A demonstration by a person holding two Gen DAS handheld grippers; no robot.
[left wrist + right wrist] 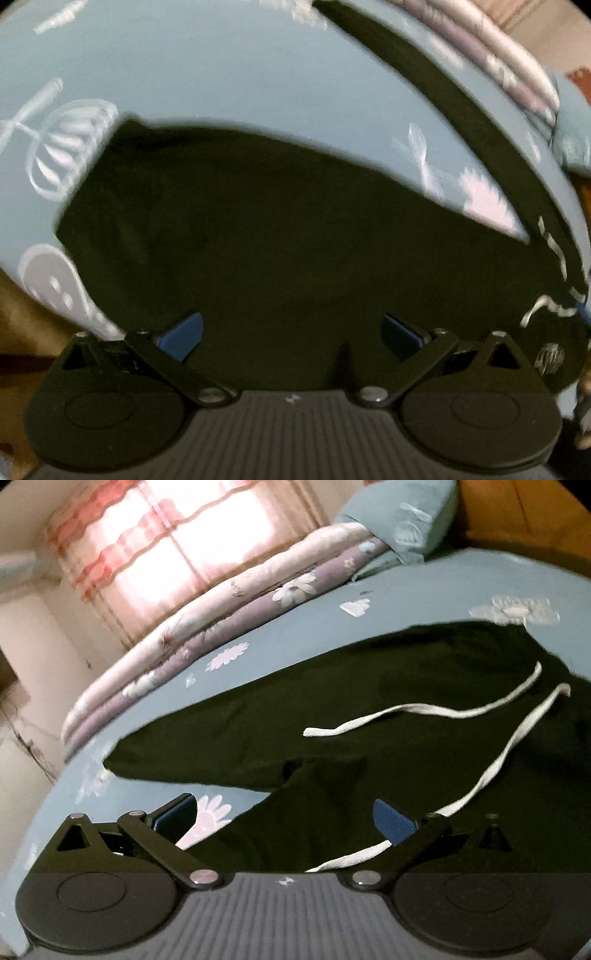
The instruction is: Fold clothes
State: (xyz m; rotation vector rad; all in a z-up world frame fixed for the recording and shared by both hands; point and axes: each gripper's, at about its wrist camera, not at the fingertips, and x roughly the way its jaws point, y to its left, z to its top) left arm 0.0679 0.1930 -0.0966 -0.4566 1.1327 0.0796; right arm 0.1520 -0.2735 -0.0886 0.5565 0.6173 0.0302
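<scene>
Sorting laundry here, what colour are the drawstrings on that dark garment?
White drawstrings on the black garment, clearest in the right wrist view.

Both fisheye views are soft with motion blur and bend strongly toward dark rounded corners. Daylight glares, blown out, through the curtained window [177,542] in the right wrist view. The dark garment [258,229] shows almost no detail in either.

Black garment [369,720] runs off frame at three o'clock; its folds are lost in darkness. Curtained window [177,542] at eleven o'clock is blurred.
</scene>
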